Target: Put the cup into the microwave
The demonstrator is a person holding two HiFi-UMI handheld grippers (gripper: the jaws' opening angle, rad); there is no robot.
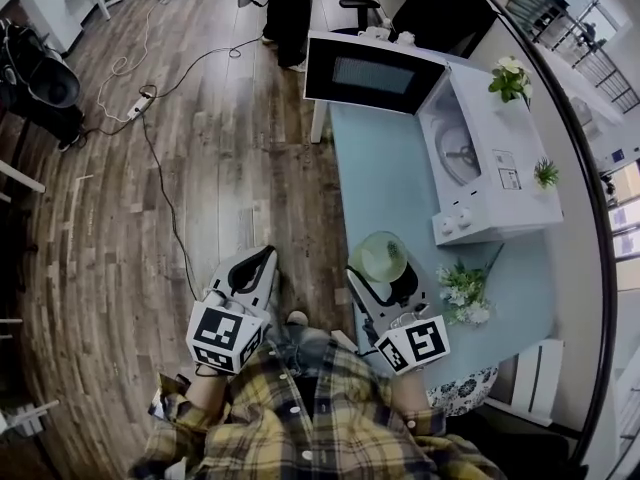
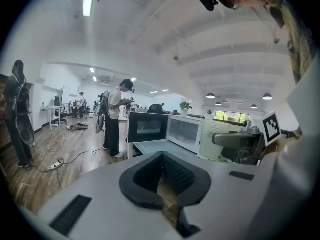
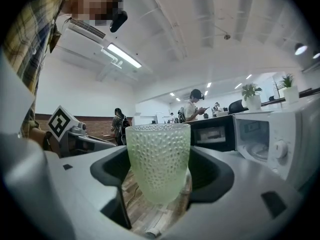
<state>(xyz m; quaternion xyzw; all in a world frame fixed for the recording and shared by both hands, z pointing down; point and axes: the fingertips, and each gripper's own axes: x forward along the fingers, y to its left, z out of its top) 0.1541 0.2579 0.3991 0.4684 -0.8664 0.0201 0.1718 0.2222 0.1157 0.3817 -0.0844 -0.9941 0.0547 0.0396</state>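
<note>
A pale green, dimpled glass cup (image 1: 382,256) (image 3: 158,161) stands upright between the jaws of my right gripper (image 1: 386,270) (image 3: 158,186), which is shut on it. I hold it just above the near end of the light blue table (image 1: 385,178). The white microwave (image 1: 490,158) (image 3: 280,139) sits at the far right of the table. Its dark door (image 1: 372,73) is swung wide open and the cavity holds only the turntable. My left gripper (image 1: 262,260) (image 2: 164,176) hangs over the wooden floor left of the table, shut and holding nothing. The left gripper view also catches the cup (image 2: 215,139).
Small potted plants (image 1: 510,78) stand on and beside the microwave, and a bunch of white flowers (image 1: 462,290) sits right of the cup. A person (image 1: 288,8) stands past the table's far end. Cables and a power strip (image 1: 140,103) lie on the floor at left.
</note>
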